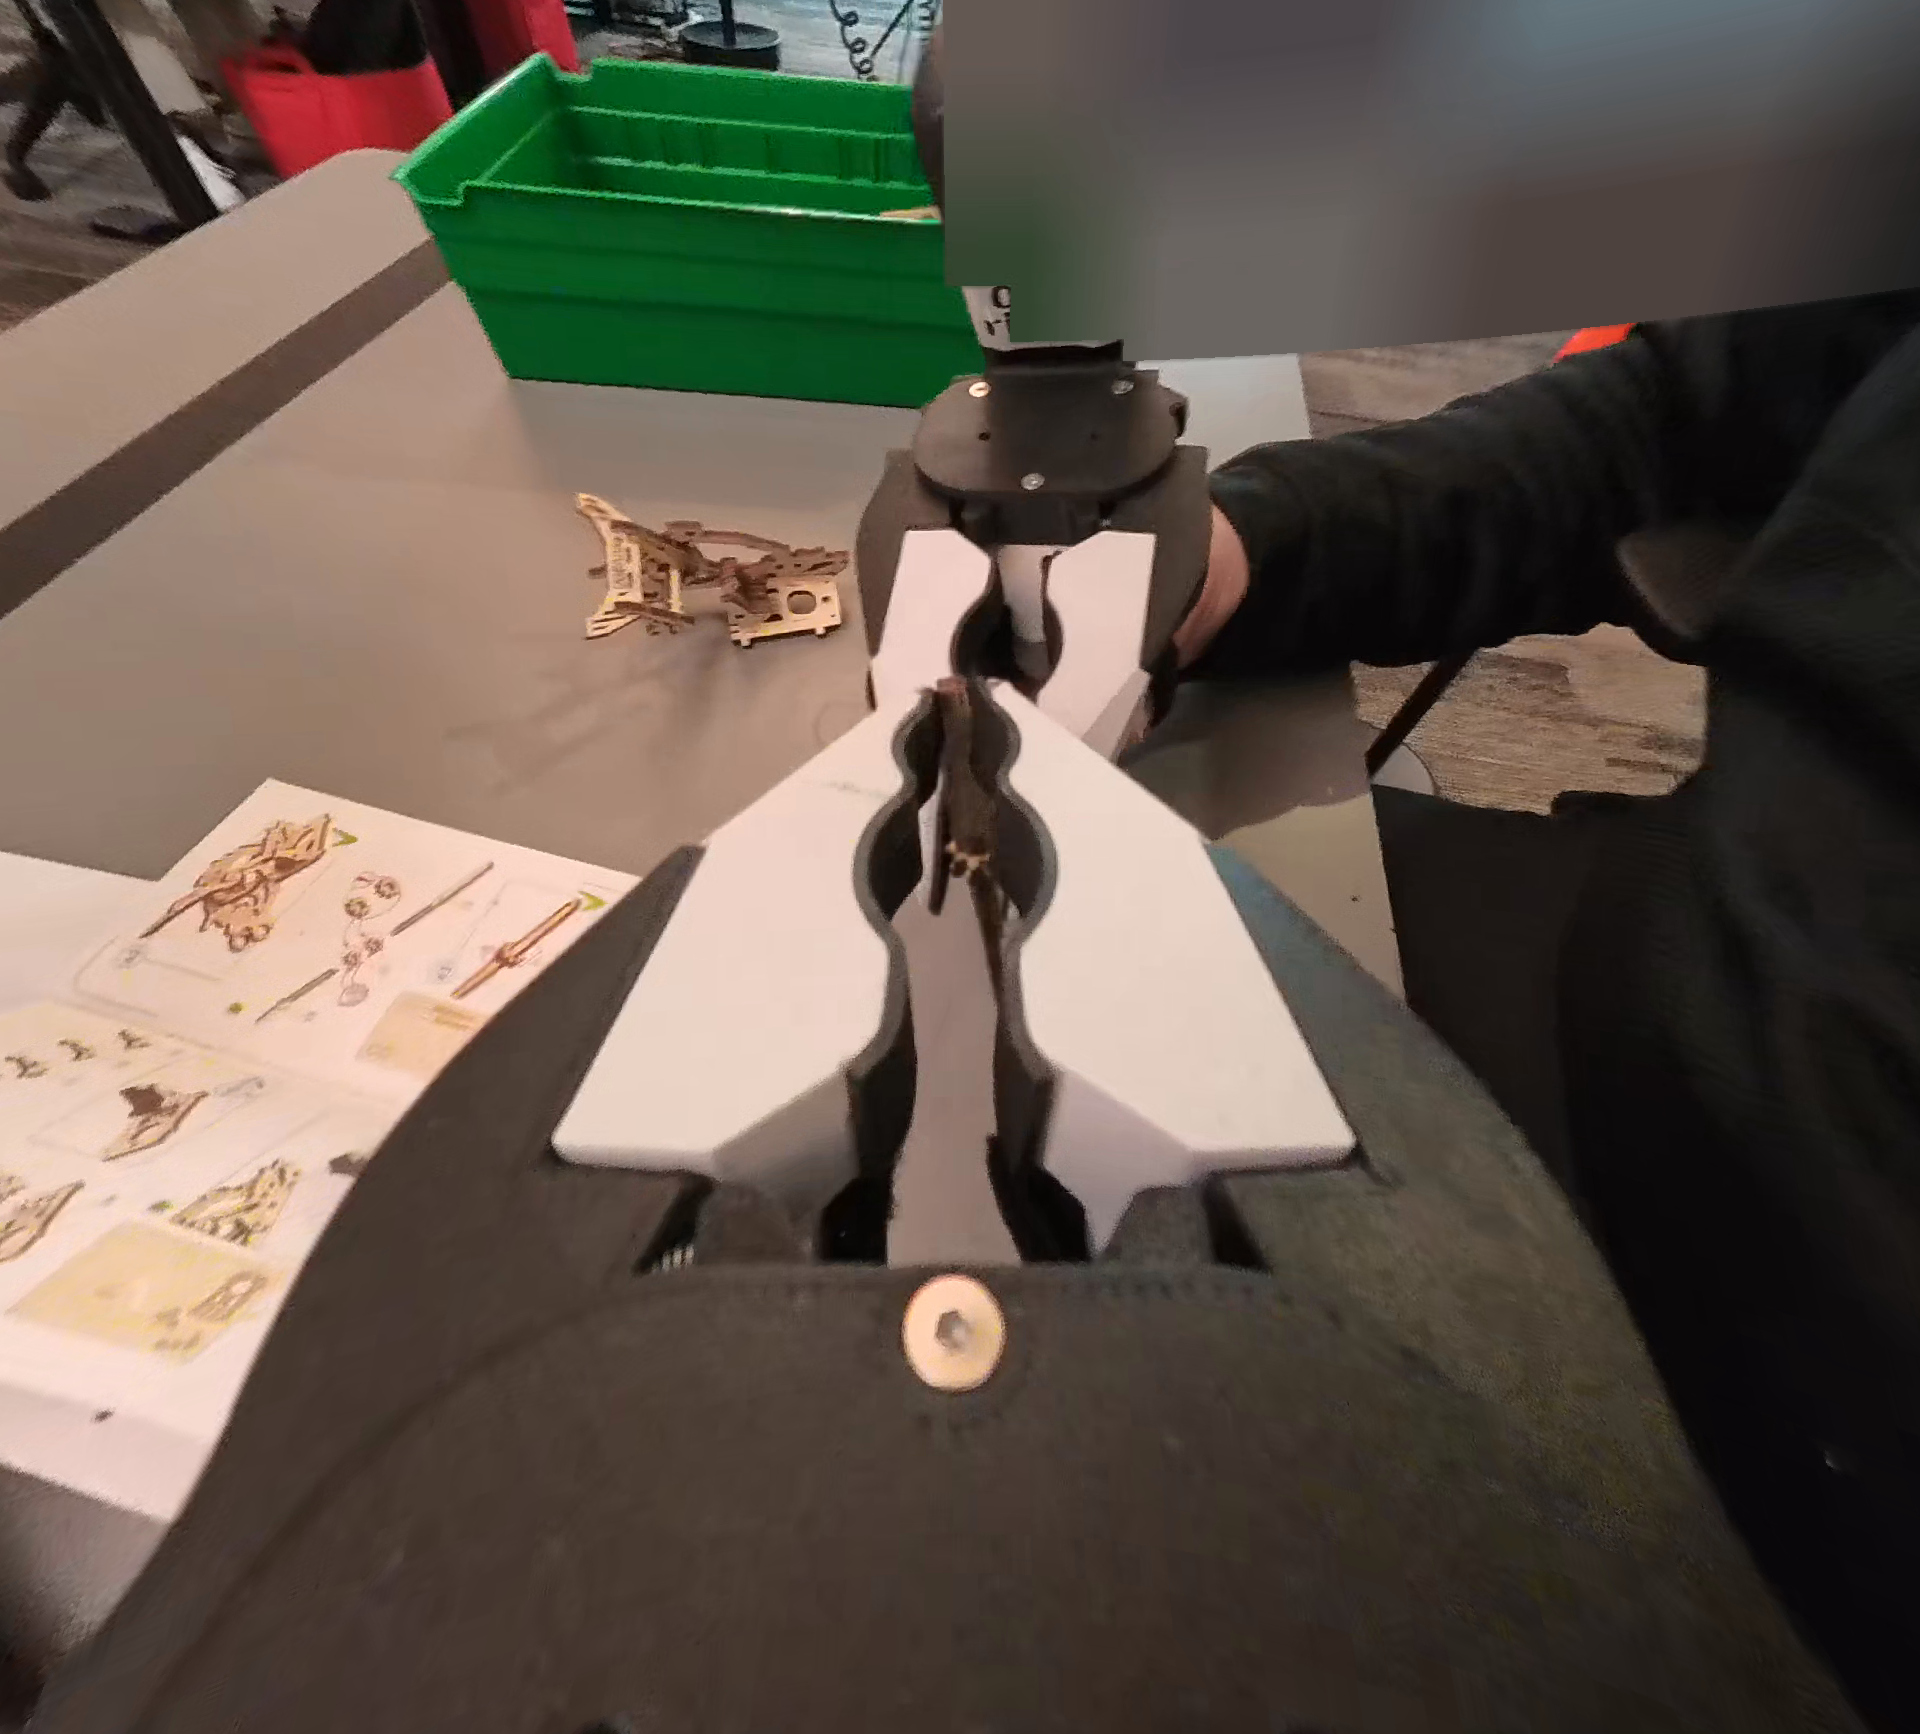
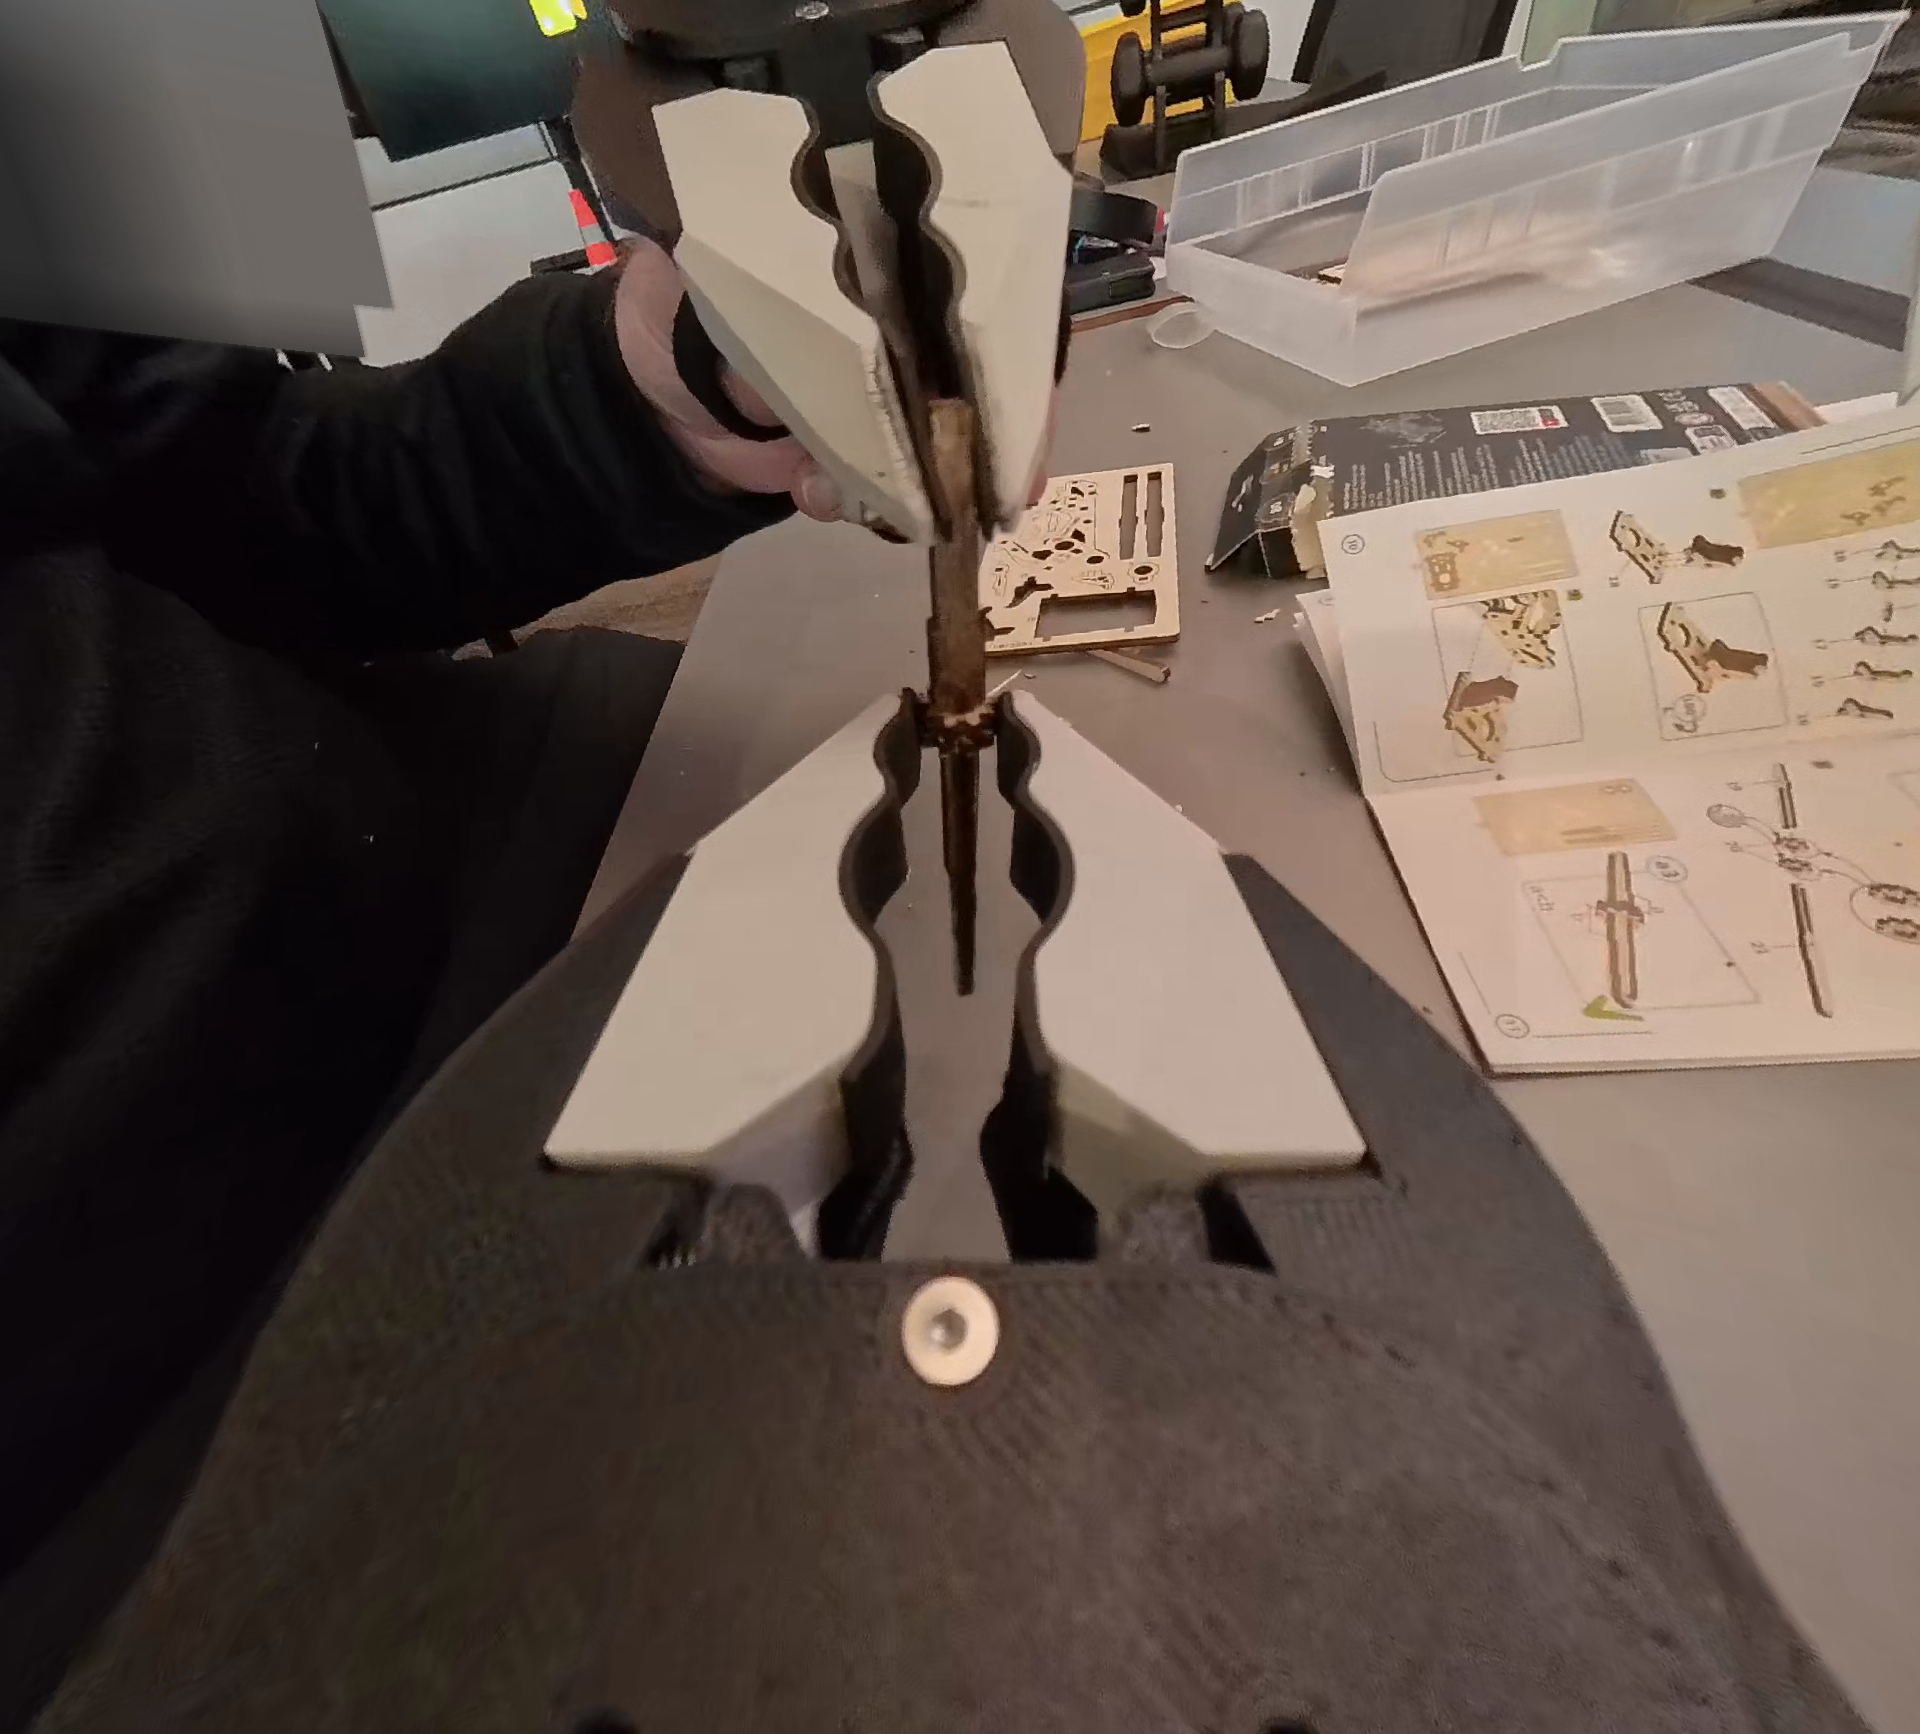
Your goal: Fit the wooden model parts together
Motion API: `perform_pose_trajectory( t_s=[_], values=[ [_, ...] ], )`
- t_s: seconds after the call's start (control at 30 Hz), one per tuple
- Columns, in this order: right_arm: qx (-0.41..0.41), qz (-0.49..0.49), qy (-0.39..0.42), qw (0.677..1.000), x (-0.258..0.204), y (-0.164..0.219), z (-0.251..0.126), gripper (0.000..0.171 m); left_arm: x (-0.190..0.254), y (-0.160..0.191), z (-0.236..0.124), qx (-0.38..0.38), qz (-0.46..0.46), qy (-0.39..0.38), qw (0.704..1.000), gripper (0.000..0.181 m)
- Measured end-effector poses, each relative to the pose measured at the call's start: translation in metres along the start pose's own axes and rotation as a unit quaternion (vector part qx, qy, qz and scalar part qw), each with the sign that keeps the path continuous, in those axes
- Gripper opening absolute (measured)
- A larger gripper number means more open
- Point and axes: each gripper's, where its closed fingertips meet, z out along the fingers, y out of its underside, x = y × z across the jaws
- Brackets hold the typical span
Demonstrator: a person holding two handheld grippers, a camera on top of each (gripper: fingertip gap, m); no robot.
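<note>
In the right wrist view a thin dark wooden strip [image 2: 954, 583] runs between both grippers above the grey table [image 2: 1195, 749]. My right gripper [image 2: 958, 710] is shut on it at a small pale toothed part [image 2: 956, 730]. My left gripper [image 2: 951, 495] comes from above, shut on the strip's upper end. In the left wrist view my left gripper [image 1: 956, 697] holds the strip [image 1: 964, 811] edge-on between its fingers, tip to tip with the right gripper [image 1: 1003, 661]. A partly built wooden model [image 1: 717, 578] lies on the table beyond.
A green bin [image 1: 675, 230] stands at the back of the table. An instruction sheet [image 1: 260, 1009] lies at the left, also in the right wrist view [image 2: 1662, 749]. A punched wooden sheet [image 2: 1091, 562], a black box [image 2: 1455, 458] and a clear plastic bin [image 2: 1507, 198] are nearby. The tips of one gripper are about 5 cm away from the tips of the other. The partly built wooden model [image 1: 717, 578] is about equally far from each gripper, around 20 cm.
</note>
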Motion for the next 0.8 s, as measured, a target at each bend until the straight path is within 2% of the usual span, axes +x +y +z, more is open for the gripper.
perform_pose_trajectory(
  t_s=[0.13, 0.33, 0.53, 0.63, 0.7, 0.8],
  values=[
    [0.007, 0.045, 0.0, 0.999, 0.01, -0.002, -0.006, 0.019, -0.015, 0.0, 0.001, 0.008, -0.047, -0.004, 0.999, 0.004],
    [-0.008, 0.089, -0.012, 0.996, 0.018, -0.004, -0.011, 0.029, -0.028, 0.003, 0.005, -0.008, -0.068, -0.007, 0.998, 0.004],
    [0.003, 0.132, -0.014, 0.991, 0.032, -0.015, -0.012, 0.025, -0.04, 0.003, 0.009, -0.025, -0.115, 0.008, 0.993, 0.004],
    [0.007, 0.156, -0.027, 0.987, 0.037, -0.021, -0.01, 0.013, -0.041, 0.004, 0.012, -0.039, -0.134, 0.021, 0.99, 0.004],
    [0.013, 0.172, -0.039, 0.984, 0.04, -0.024, -0.009, 0.006, -0.043, 0.005, 0.015, -0.05, -0.142, 0.021, 0.988, 0.004],
    [0.011, 0.189, -0.051, 0.981, 0.043, -0.024, -0.009, 0.006, -0.048, 0.006, 0.017, -0.07, -0.144, -0.005, 0.987, 0.004]
  ],
)
